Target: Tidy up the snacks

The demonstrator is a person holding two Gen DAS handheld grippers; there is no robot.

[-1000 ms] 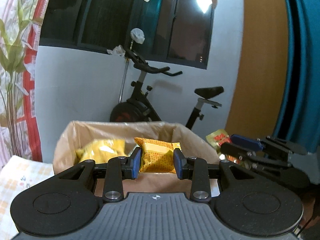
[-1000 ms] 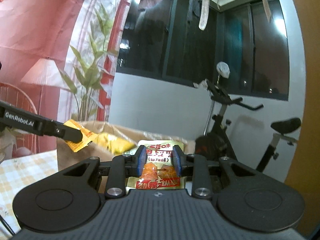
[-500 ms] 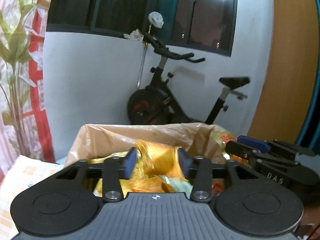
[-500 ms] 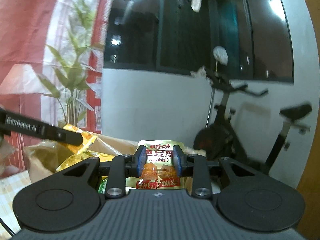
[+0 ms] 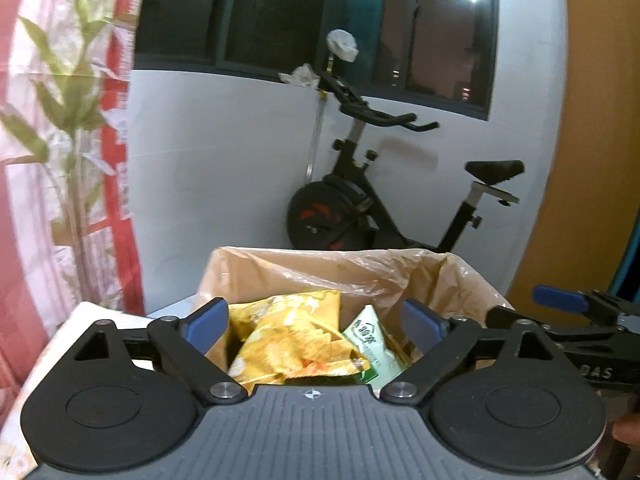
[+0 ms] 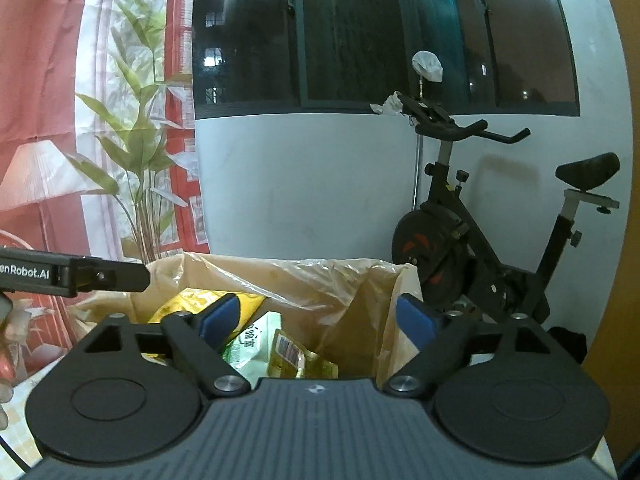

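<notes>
Both the left gripper (image 5: 314, 324) and the right gripper (image 6: 318, 318) are black, ribbed at the base, with blue pads, silver screws and white lettering on the sides.

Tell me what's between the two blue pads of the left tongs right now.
Nothing is gripped: the left tongs are opening over the lined box, and the left wrist view shows only loose yellow snack bags and a green-white packet lying inside, below the gap.

A table with a pale patterned cloth (image 5: 60, 332) carries a plastic-lined cardboard box (image 5: 256, 272) filled with snack packets (image 5: 288, 344).
</notes>
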